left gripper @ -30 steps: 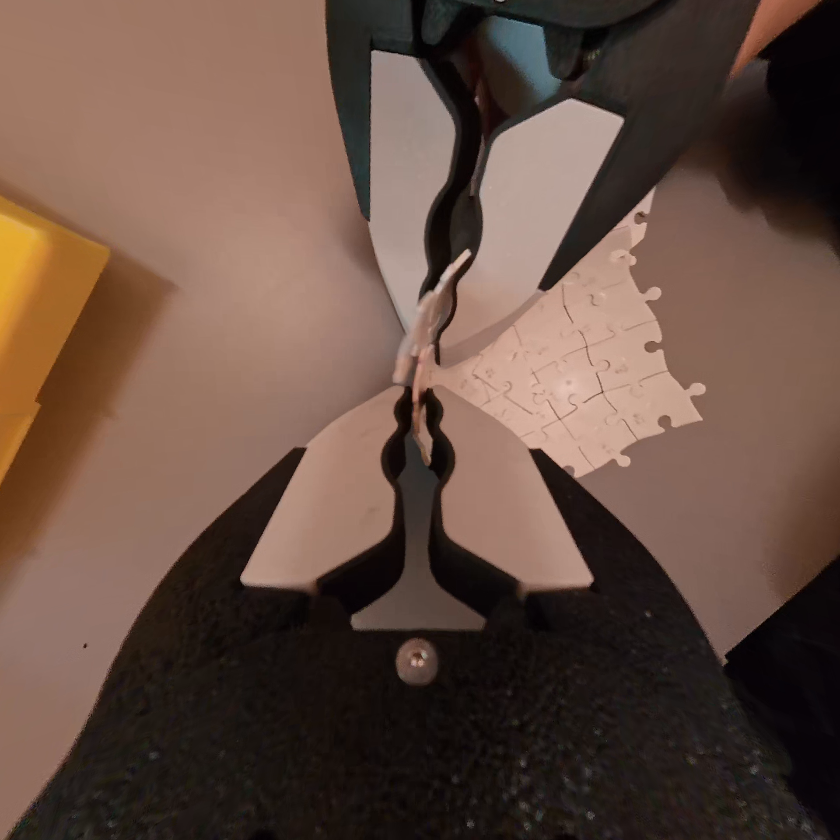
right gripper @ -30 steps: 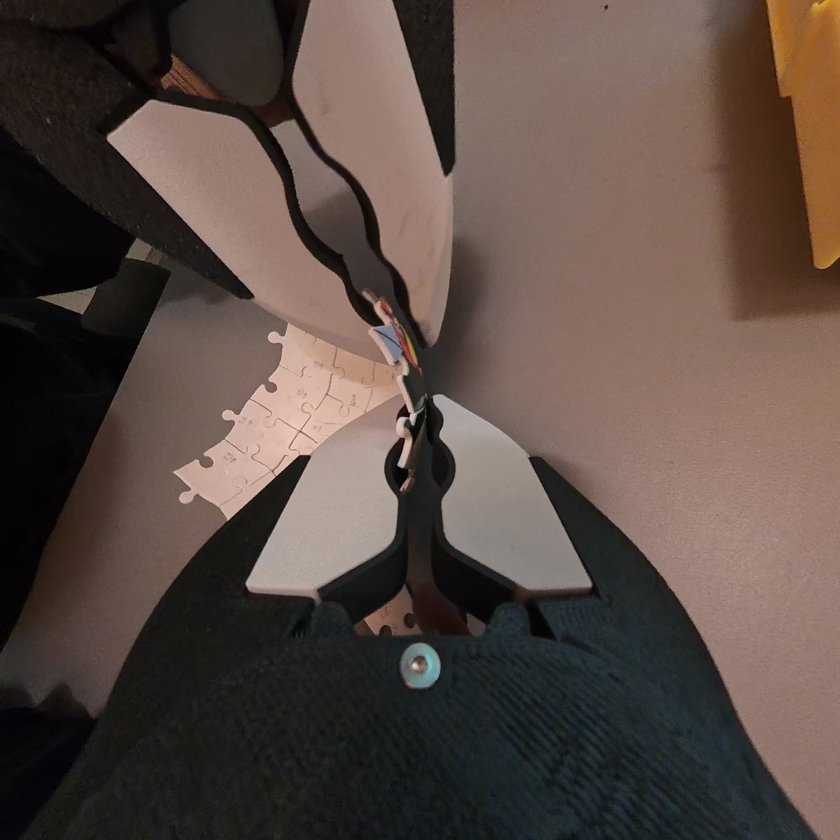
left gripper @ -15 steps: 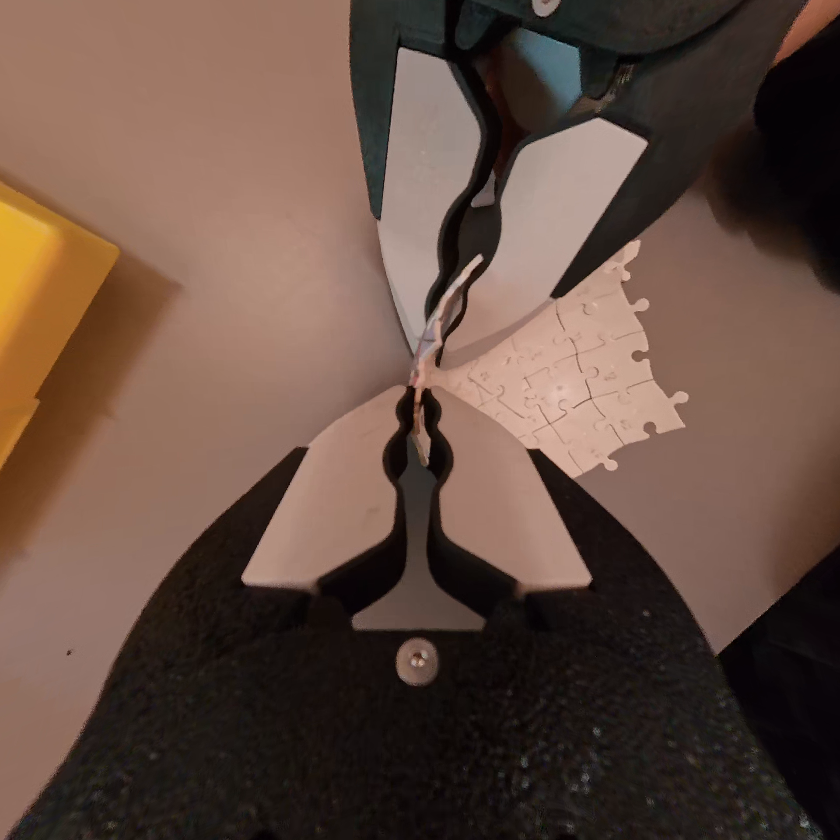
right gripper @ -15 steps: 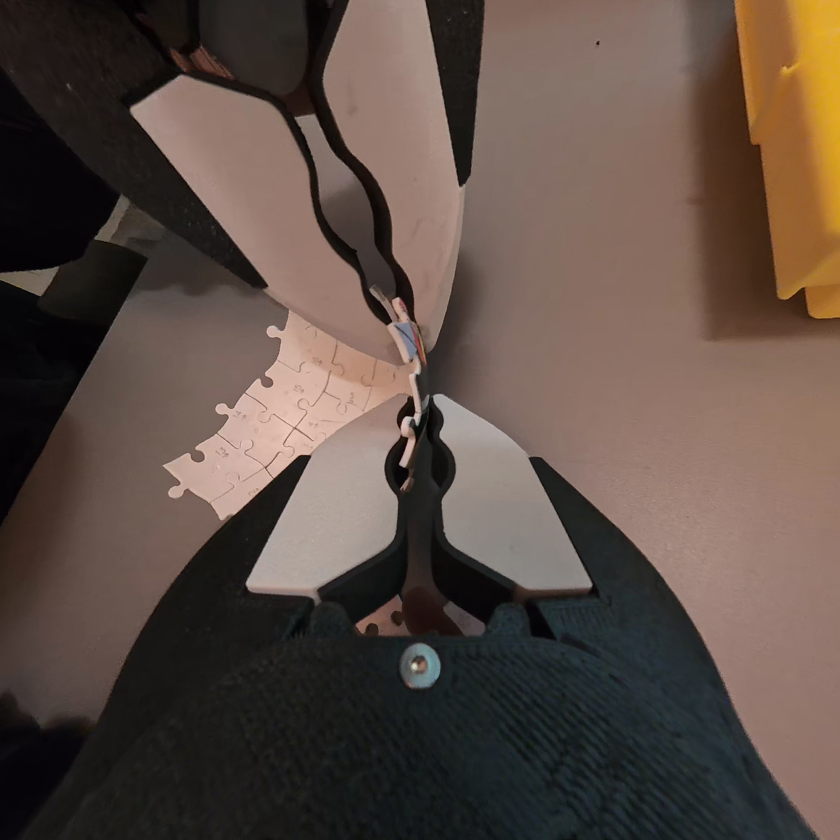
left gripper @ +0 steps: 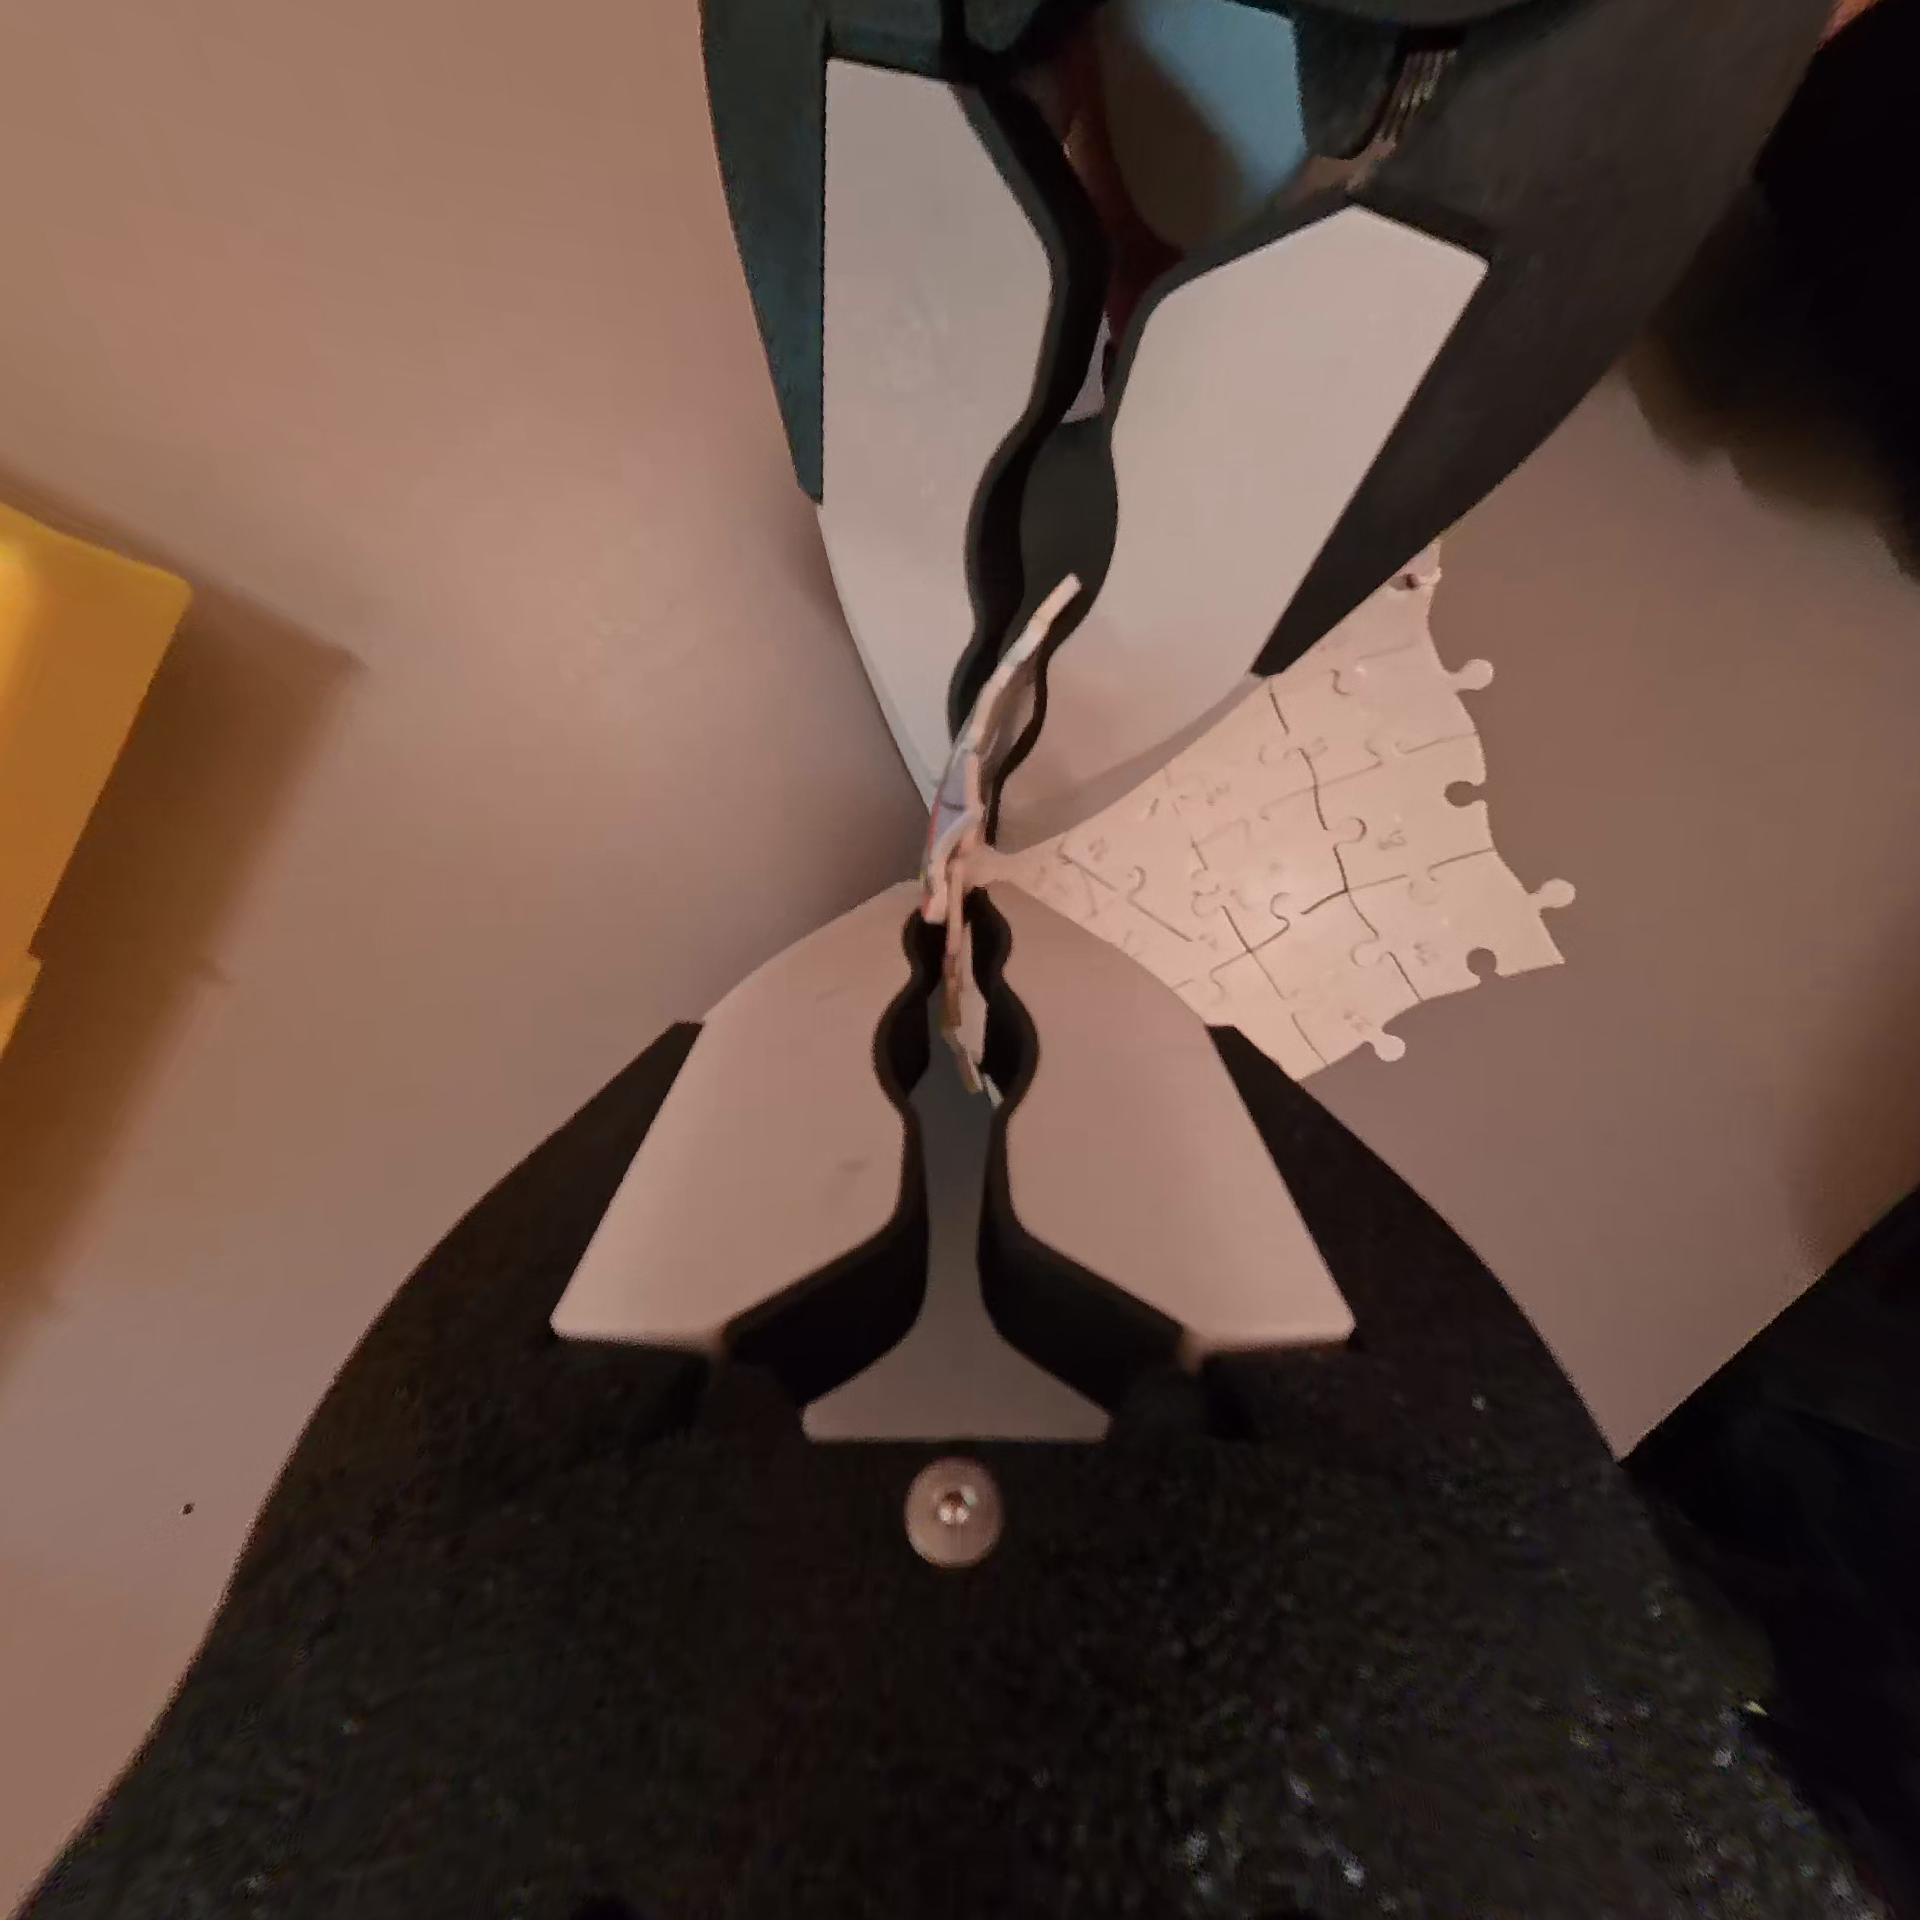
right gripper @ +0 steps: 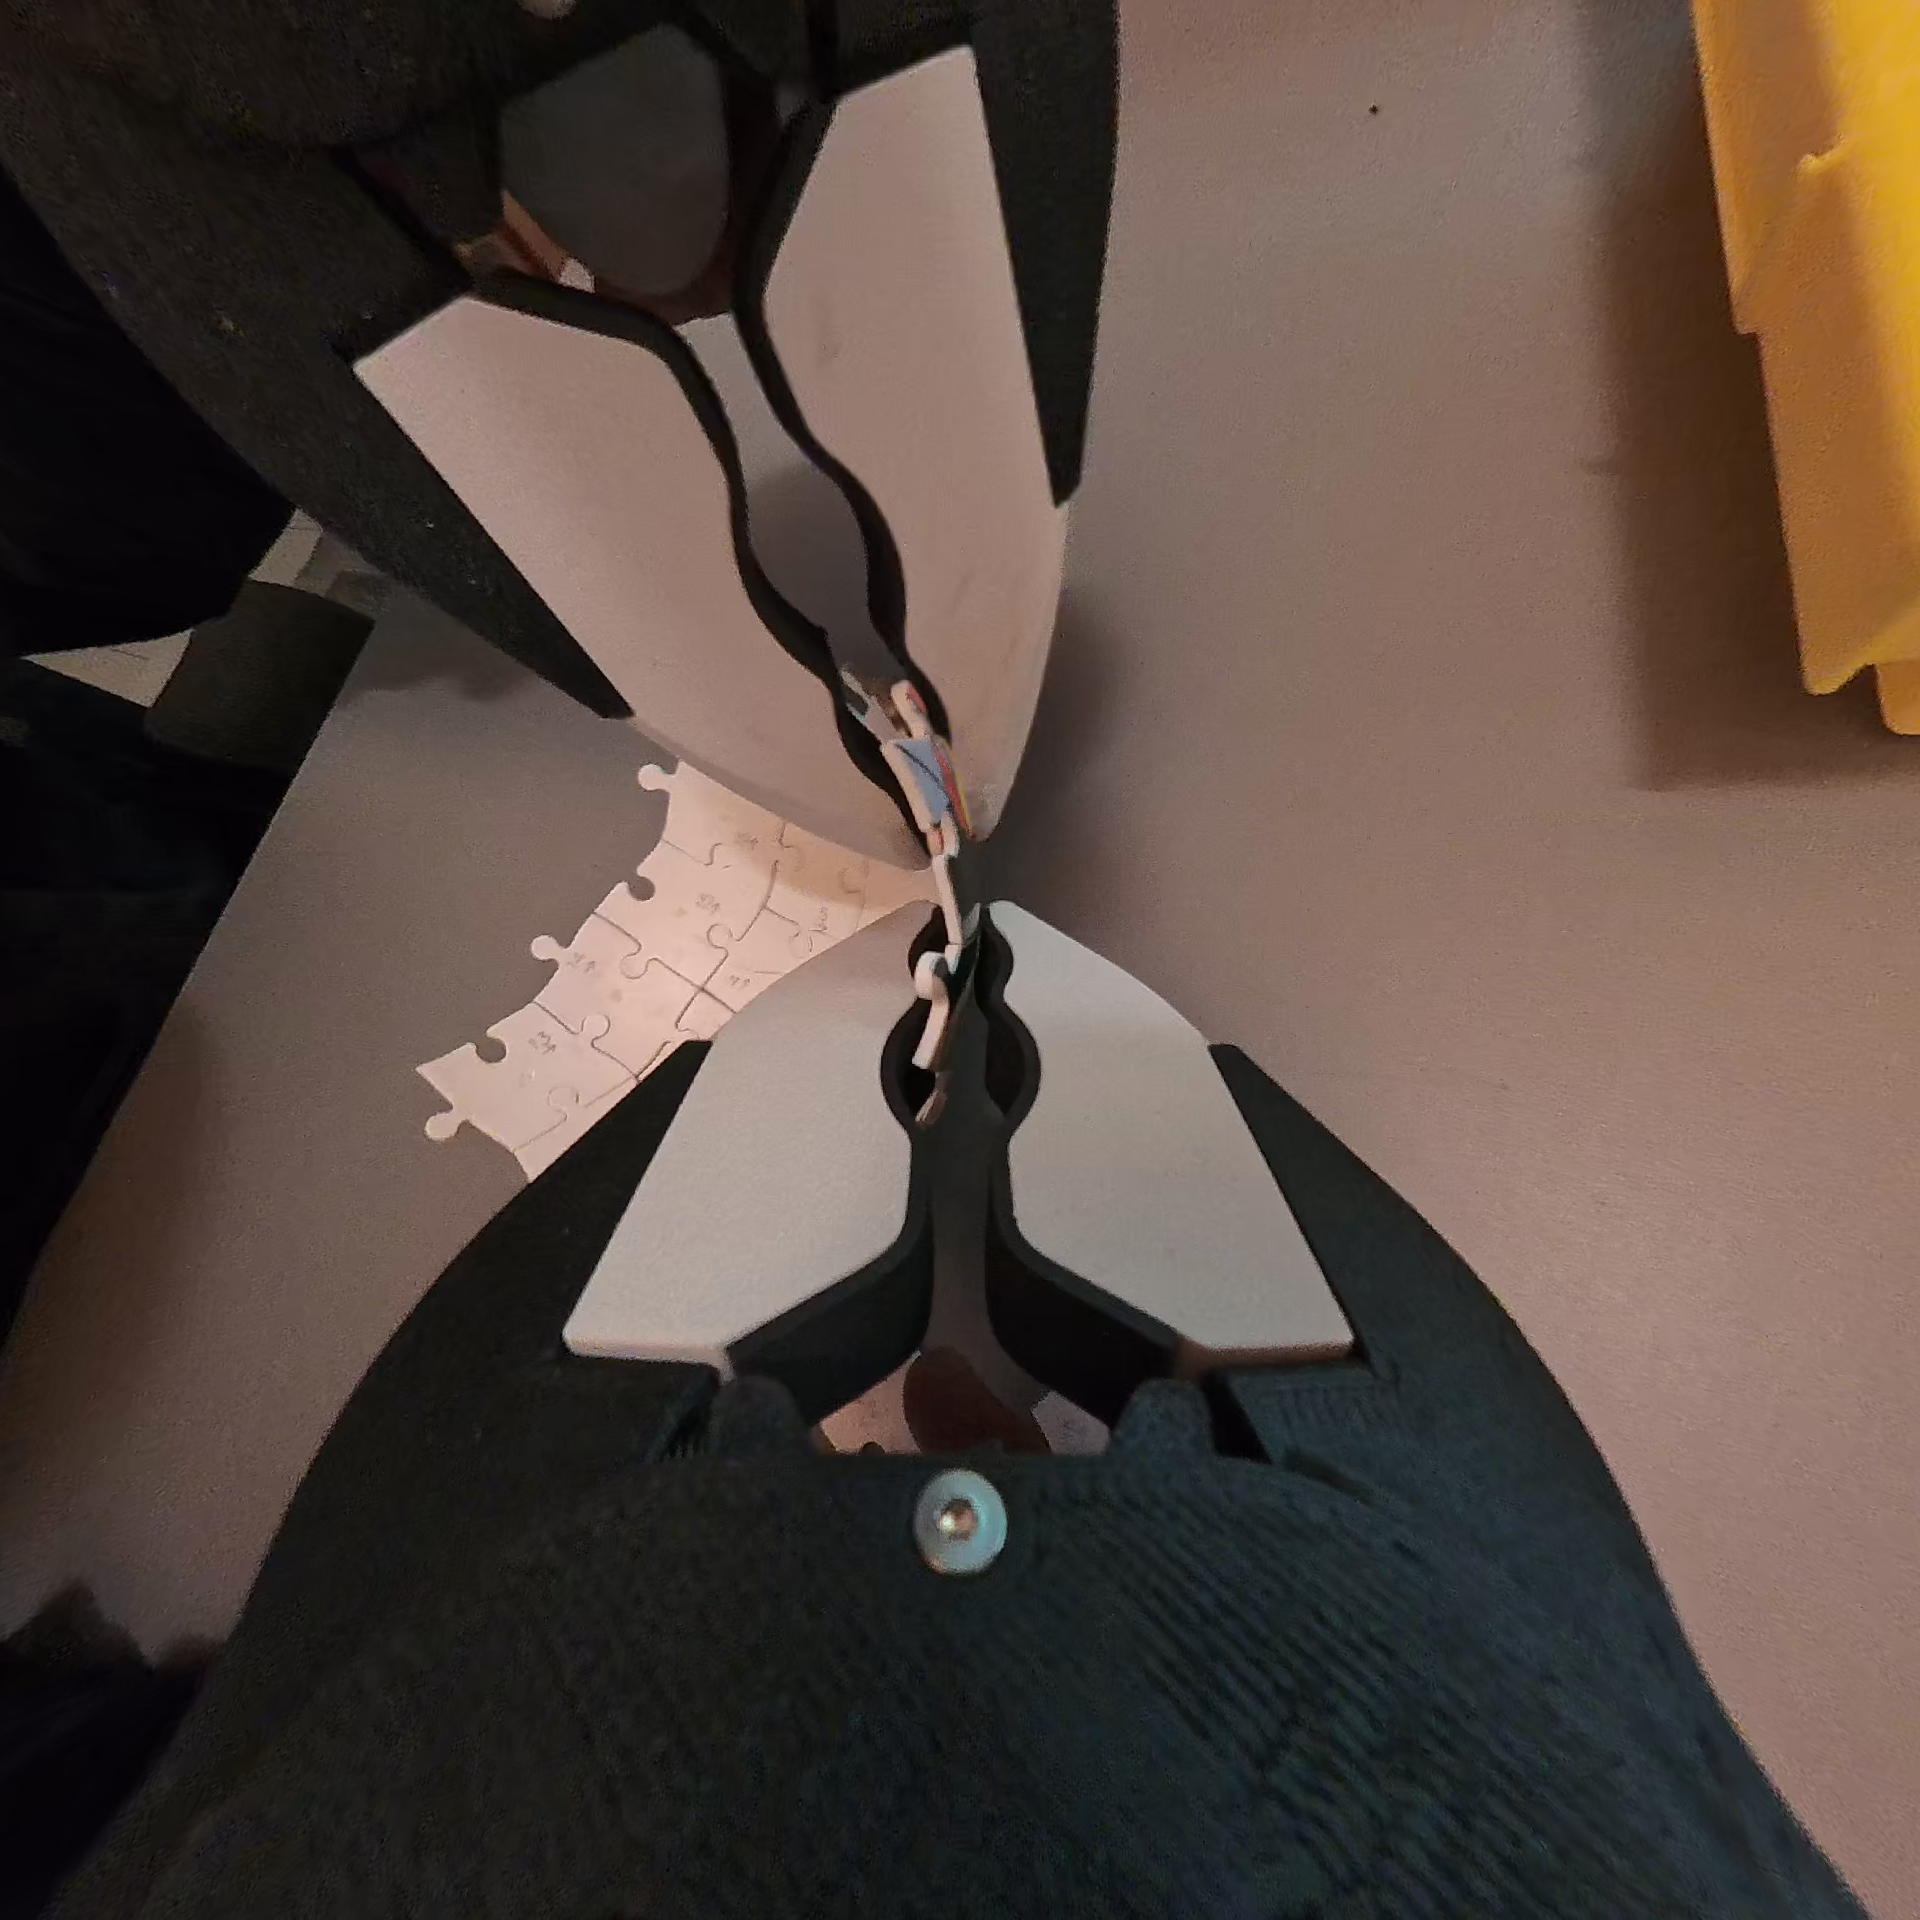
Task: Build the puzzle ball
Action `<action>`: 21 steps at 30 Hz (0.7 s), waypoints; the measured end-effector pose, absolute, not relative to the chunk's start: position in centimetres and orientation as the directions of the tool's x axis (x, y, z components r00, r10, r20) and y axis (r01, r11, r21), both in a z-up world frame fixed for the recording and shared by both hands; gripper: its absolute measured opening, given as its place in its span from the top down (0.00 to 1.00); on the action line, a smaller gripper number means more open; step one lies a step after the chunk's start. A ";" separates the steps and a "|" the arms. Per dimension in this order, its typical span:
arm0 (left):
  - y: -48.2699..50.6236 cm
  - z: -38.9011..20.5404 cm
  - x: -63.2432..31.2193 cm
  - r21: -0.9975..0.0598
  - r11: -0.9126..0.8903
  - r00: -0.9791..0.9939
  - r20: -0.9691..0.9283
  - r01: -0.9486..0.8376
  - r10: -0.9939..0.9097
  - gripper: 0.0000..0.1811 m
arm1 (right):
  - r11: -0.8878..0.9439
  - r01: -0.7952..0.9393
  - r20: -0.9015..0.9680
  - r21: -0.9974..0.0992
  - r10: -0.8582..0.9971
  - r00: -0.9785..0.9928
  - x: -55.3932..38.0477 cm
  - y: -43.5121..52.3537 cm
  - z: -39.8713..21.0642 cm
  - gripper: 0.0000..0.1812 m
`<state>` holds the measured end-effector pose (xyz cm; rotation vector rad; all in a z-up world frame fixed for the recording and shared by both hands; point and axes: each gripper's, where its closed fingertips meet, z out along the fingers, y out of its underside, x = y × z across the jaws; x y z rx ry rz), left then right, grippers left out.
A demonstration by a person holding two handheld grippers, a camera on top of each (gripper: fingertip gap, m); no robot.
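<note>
My two grippers meet tip to tip above the table. In the left wrist view my left gripper [left gripper: 956, 920] is shut on a small puzzle piece [left gripper: 961, 1003] held edge-on. My right gripper [left gripper: 971, 821] comes in from above, shut on another puzzle piece [left gripper: 1003, 707]. The two pieces touch between the tips. In the right wrist view my right gripper [right gripper: 961, 920] is shut on a white piece [right gripper: 940, 997], and my left gripper [right gripper: 951, 826] pinches a piece with coloured print [right gripper: 925, 769]. An assembled curved panel of pieces [left gripper: 1320, 862] lies blank side up on the table; it also shows in the right wrist view [right gripper: 665, 966].
A yellow bin [left gripper: 73, 675] stands at the left edge of the left wrist view; it sits at the upper right of the right wrist view [right gripper: 1818, 364]. The grey table [right gripper: 1455, 831] ends at a dark edge by the panel. Left and right tips are no more than a few centimetres apart.
Both grippers stay shut and tip to tip with the pieces touching. The views sway slightly; the yellow bin shifts at the frame edges.
</note>
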<state>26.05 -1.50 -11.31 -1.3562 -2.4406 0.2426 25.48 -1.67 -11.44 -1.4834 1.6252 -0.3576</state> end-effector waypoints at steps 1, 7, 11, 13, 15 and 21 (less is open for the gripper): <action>-1.5 -11.3 26.0 -0.311 0.527 -0.485 0.207 0.791 0.850 0.98 | 0.238 -0.655 -0.400 -0.717 -0.910 0.106 25.4 -1.6 -11.4 0.97; -1.8 -11.2 26.2 -0.328 0.537 -0.500 0.197 0.777 0.843 0.95 | 0.241 -0.655 -0.394 -0.716 -0.914 0.094 25.4 -1.8 -11.5 0.97; -2.8 -9.0 27.1 -0.416 0.539 -0.557 0.088 0.733 0.826 0.93 | 0.287 -0.664 -0.422 -0.691 -0.905 0.047 25.3 -2.2 -12.0 0.97; -2.4 -7.4 26.6 -0.491 0.497 -0.557 0.028 0.716 0.830 0.95 | 0.308 -0.660 -0.437 -0.685 -0.899 0.034 25.3 -2.4 -12.1 0.97; -1.7 -6.6 26.1 -0.537 0.434 -0.549 -0.066 0.724 0.833 1.00 | 0.318 -0.658 -0.441 -0.682 -0.897 0.025 25.3 -2.5 -12.1 0.97; -0.8 -9.5 25.2 -0.503 0.352 -0.528 -0.264 0.789 0.807 1.00 | 0.337 -0.656 -0.456 -0.675 -0.890 0.012 25.4 -2.5 -12.1 0.97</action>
